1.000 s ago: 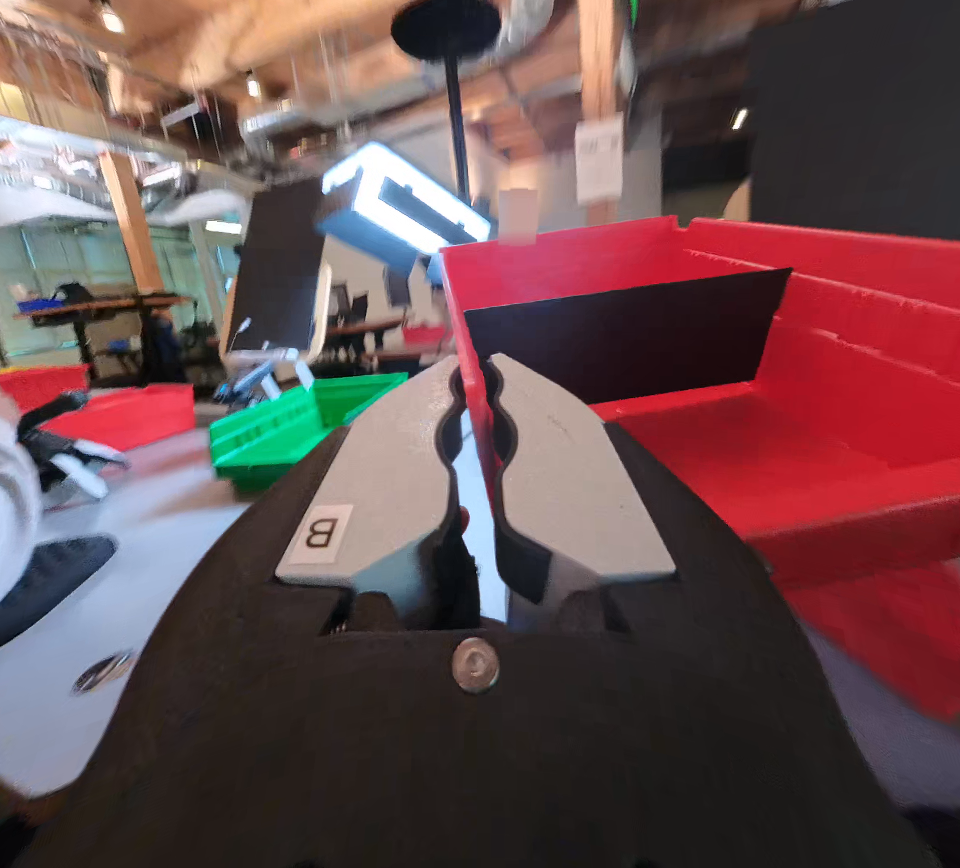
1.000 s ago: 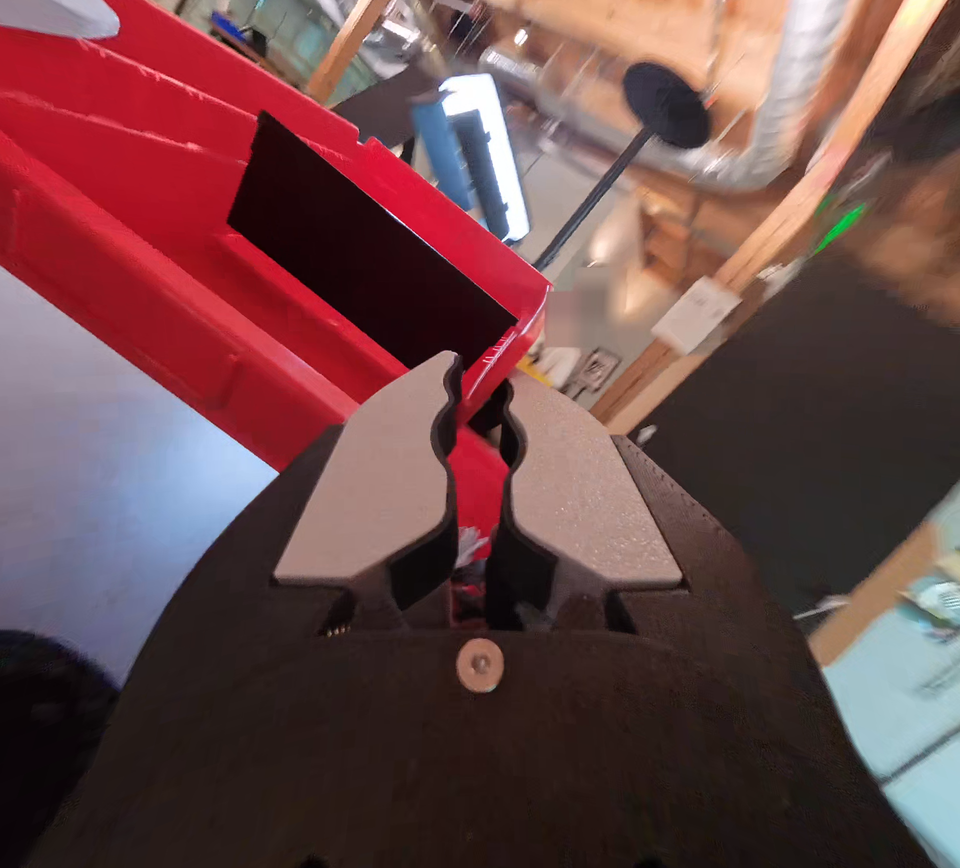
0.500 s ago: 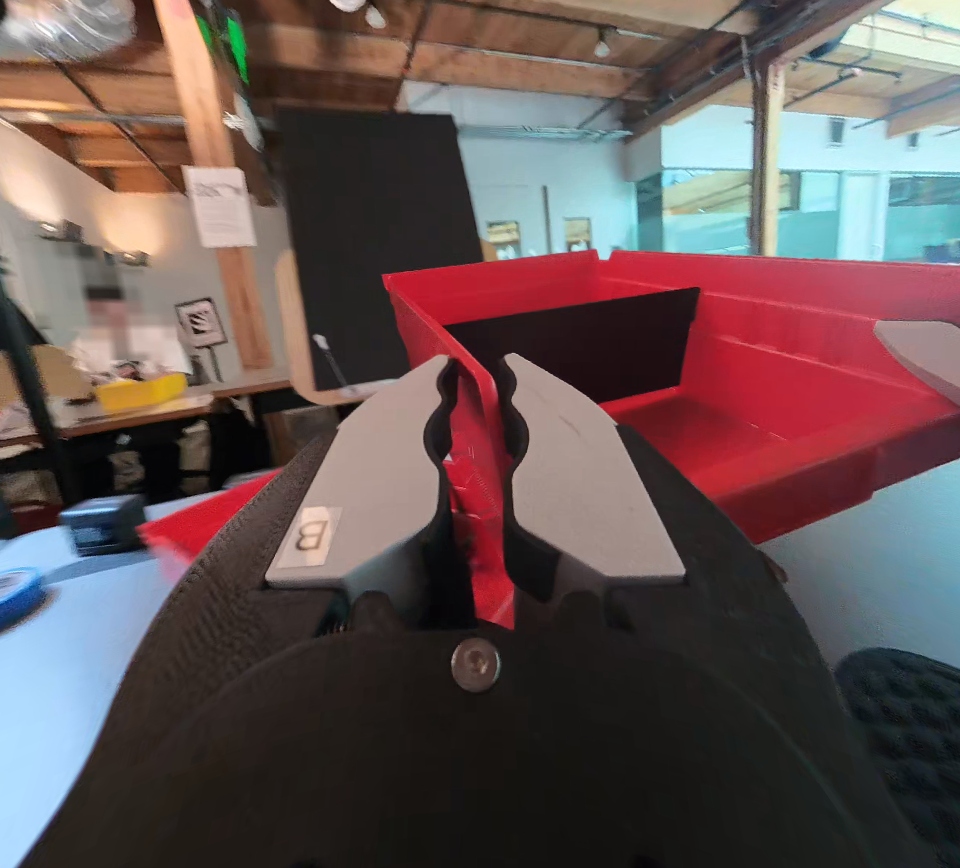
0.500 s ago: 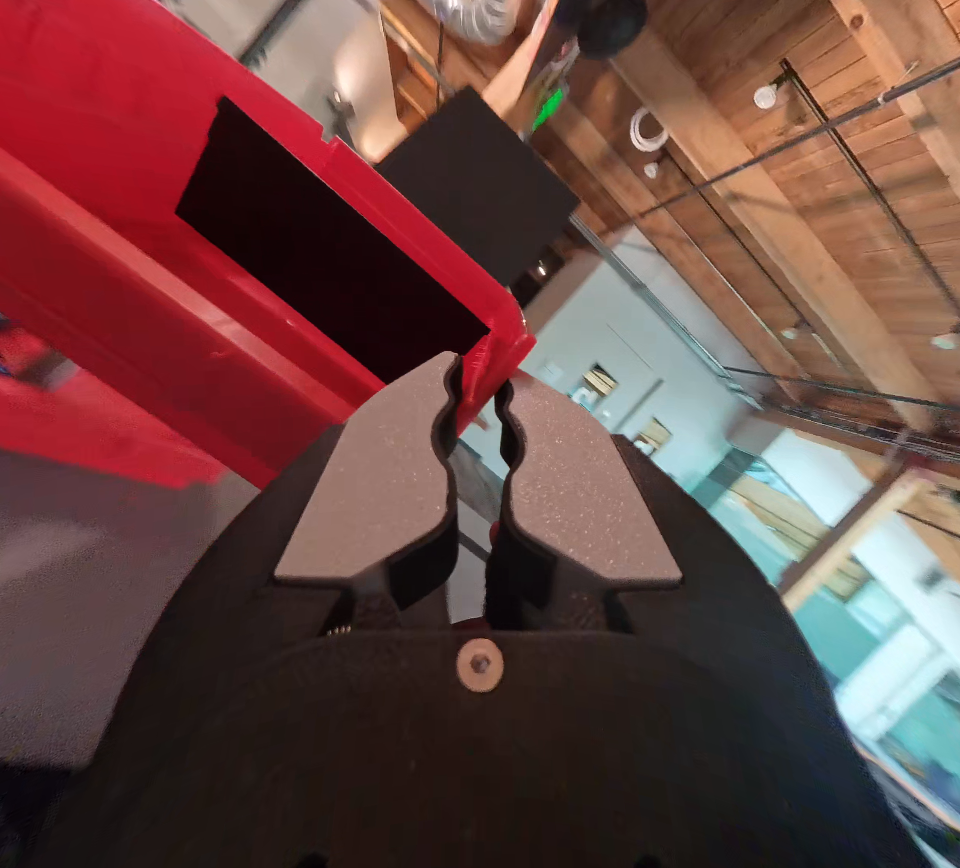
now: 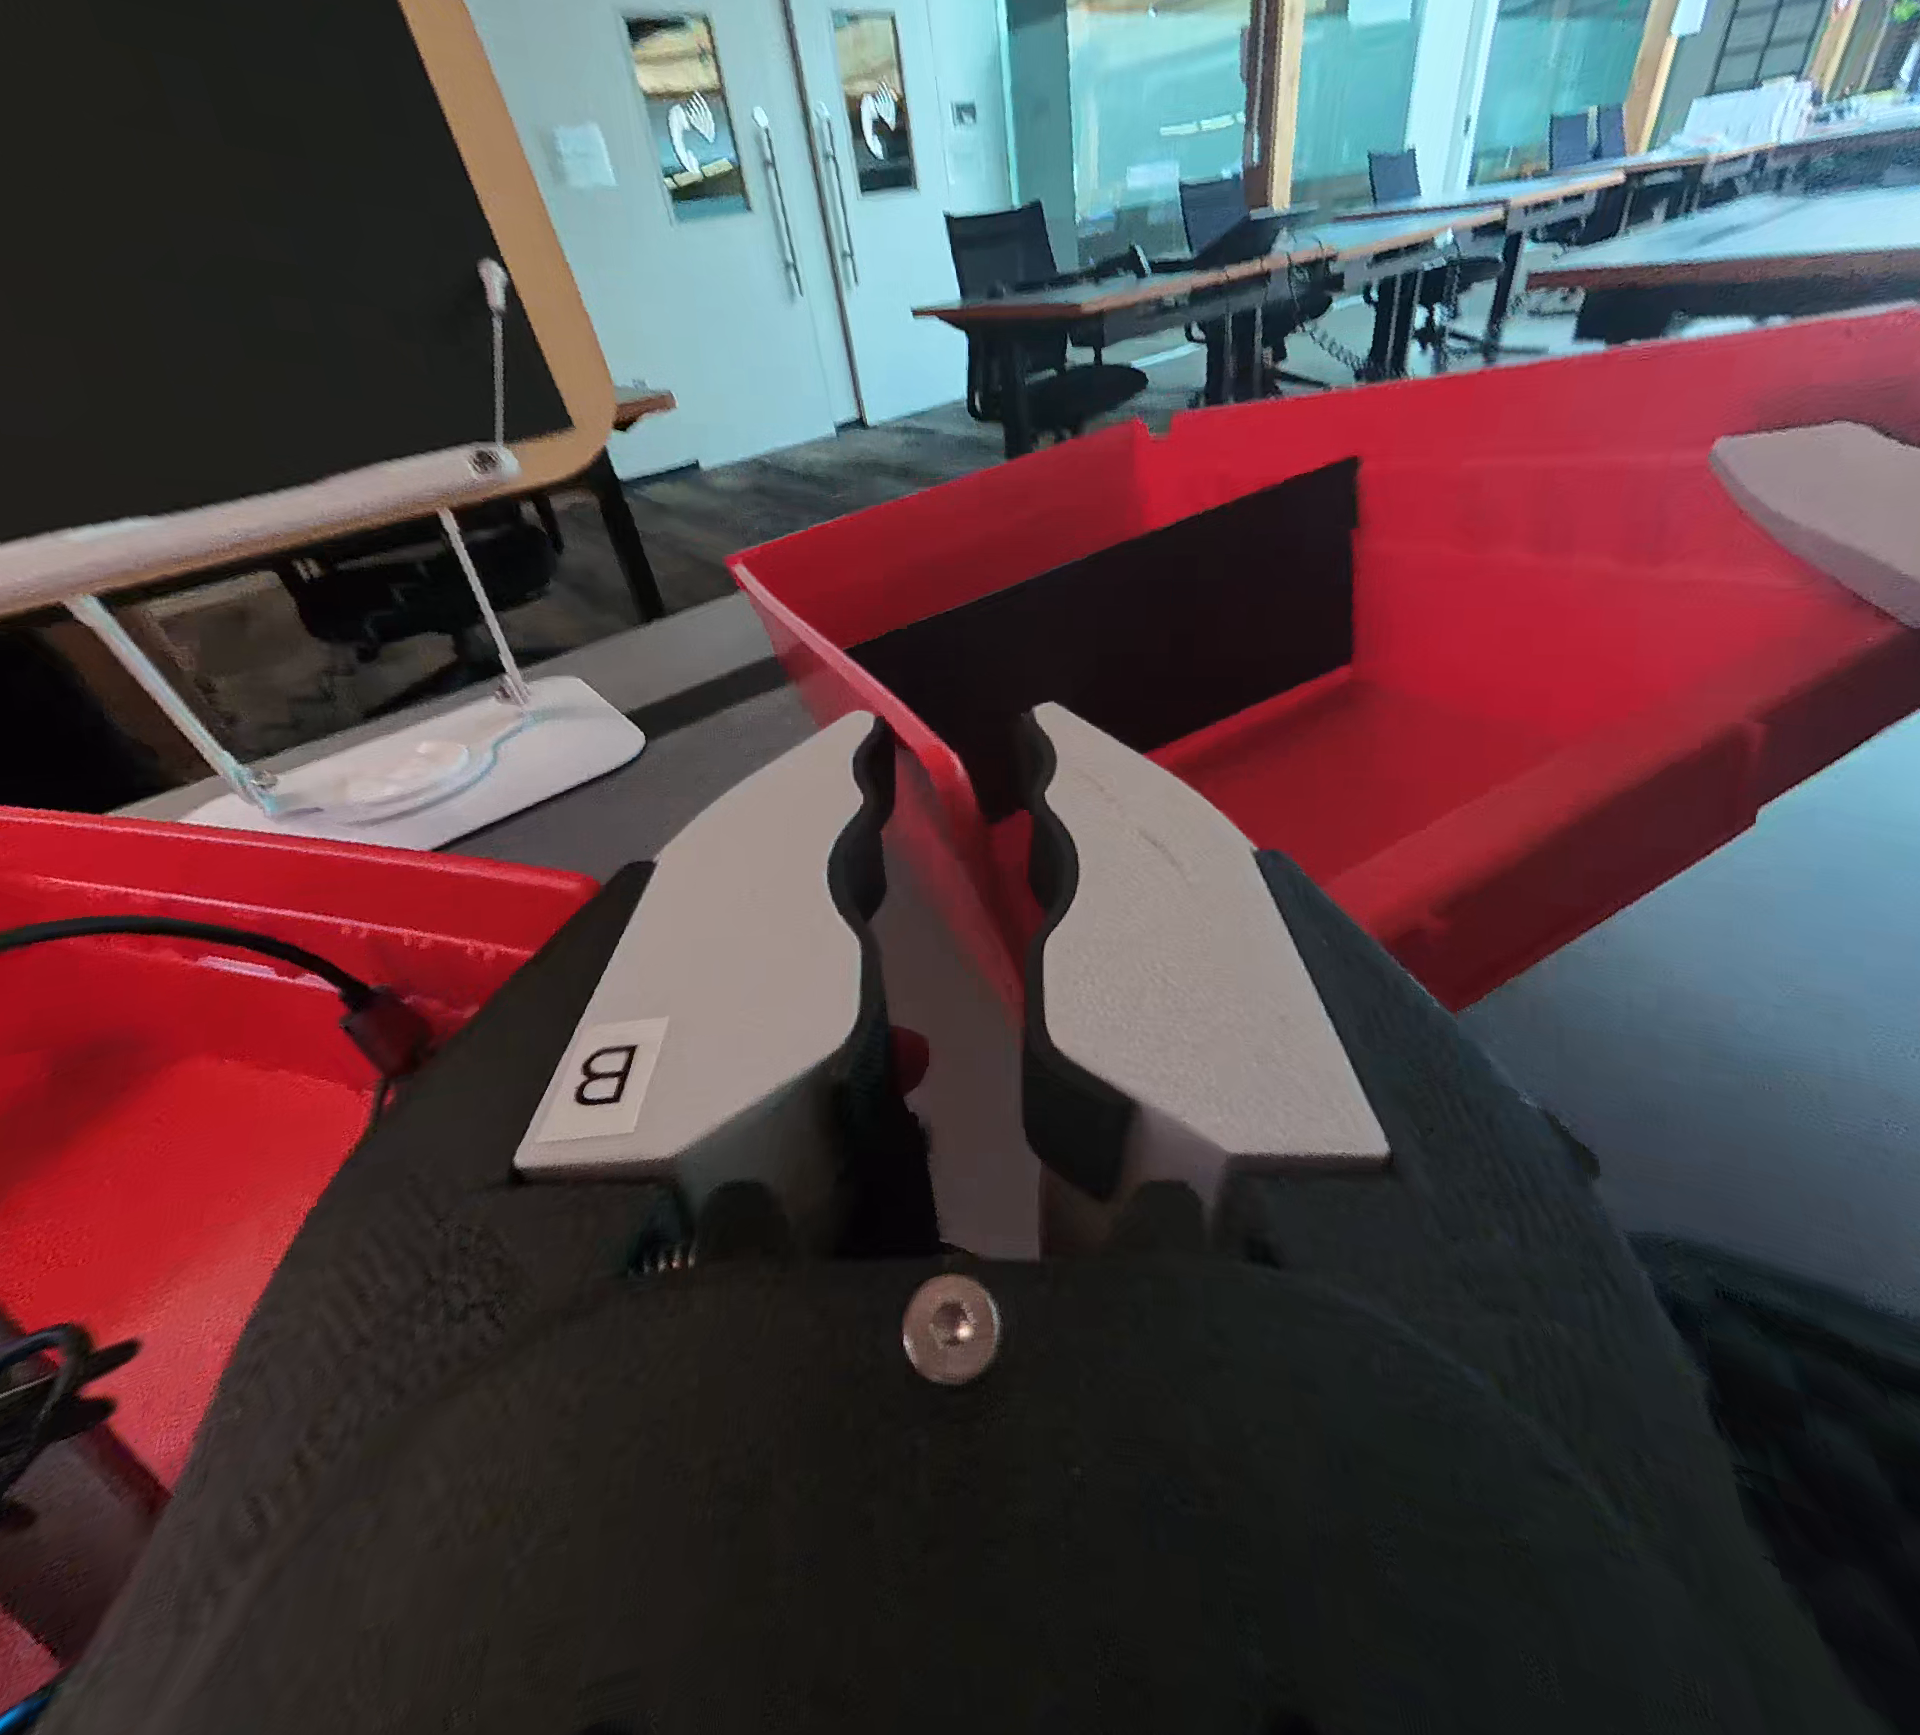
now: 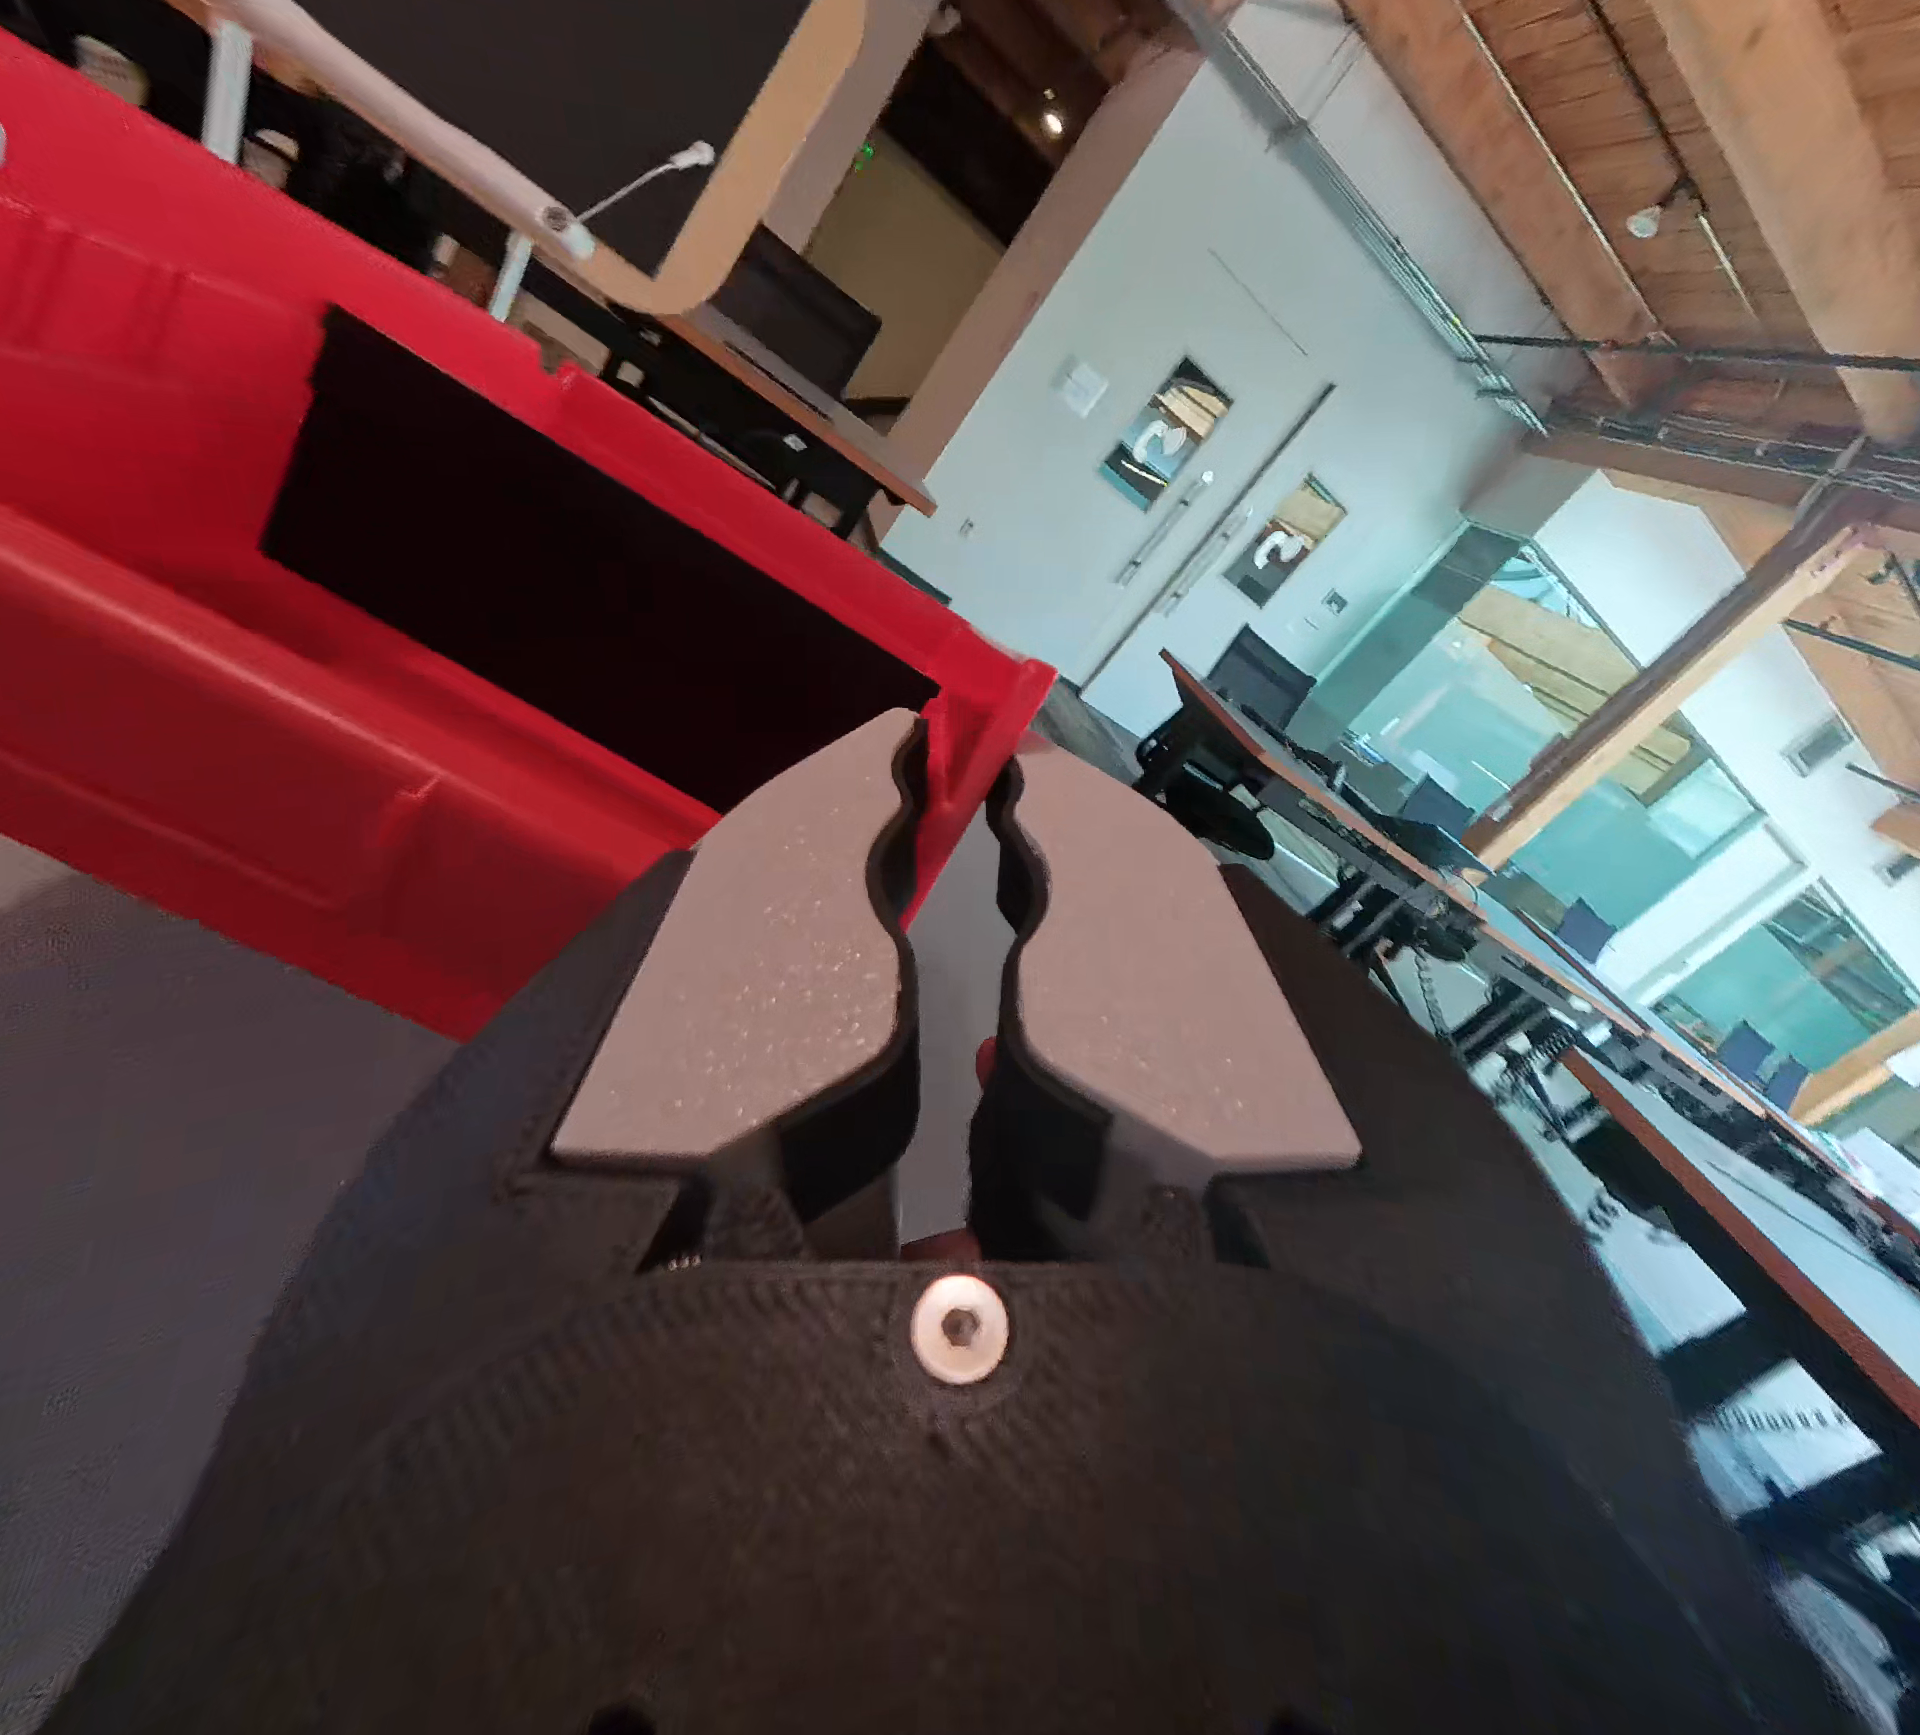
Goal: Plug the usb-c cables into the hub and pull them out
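Both claws, left point(image 5: 954, 750) & right point(image 6: 958, 750), grip red bin point(image 5: 1558, 625) walls.

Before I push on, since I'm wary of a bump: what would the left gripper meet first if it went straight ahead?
The left gripper is already shut on the near end wall of the red bin. Straight ahead lies the black divider panel standing inside that bin, probably the first thing met, though depth is hard to judge.

The second red bin point(image 5: 156, 1114) is cut off by the left edge, its black cable point(image 5: 208, 942) too.
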A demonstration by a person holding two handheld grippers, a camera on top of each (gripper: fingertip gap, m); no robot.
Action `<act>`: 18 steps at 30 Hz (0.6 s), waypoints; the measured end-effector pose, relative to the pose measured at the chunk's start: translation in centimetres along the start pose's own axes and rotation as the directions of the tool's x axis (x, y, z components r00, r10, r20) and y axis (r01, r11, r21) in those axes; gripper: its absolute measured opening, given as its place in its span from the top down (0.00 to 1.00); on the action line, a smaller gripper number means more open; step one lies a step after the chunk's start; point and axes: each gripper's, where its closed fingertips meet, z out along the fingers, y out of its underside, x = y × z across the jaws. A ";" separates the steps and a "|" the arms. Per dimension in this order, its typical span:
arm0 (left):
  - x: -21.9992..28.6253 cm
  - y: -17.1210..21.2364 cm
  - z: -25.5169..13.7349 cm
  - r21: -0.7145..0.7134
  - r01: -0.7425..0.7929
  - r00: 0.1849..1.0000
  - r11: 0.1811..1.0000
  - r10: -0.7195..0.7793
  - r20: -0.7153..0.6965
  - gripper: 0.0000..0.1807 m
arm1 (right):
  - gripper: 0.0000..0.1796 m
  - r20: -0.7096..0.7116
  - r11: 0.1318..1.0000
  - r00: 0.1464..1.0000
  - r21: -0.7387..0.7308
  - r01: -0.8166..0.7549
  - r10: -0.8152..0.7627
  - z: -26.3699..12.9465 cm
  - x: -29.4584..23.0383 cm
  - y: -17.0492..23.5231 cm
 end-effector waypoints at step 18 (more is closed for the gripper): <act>3.5 3.5 -0.3 -0.178 -0.080 0.969 0.981 0.034 -0.246 0.83 | 0.93 0.294 0.859 0.829 -0.358 -0.367 0.476 1.4 -2.2 8.6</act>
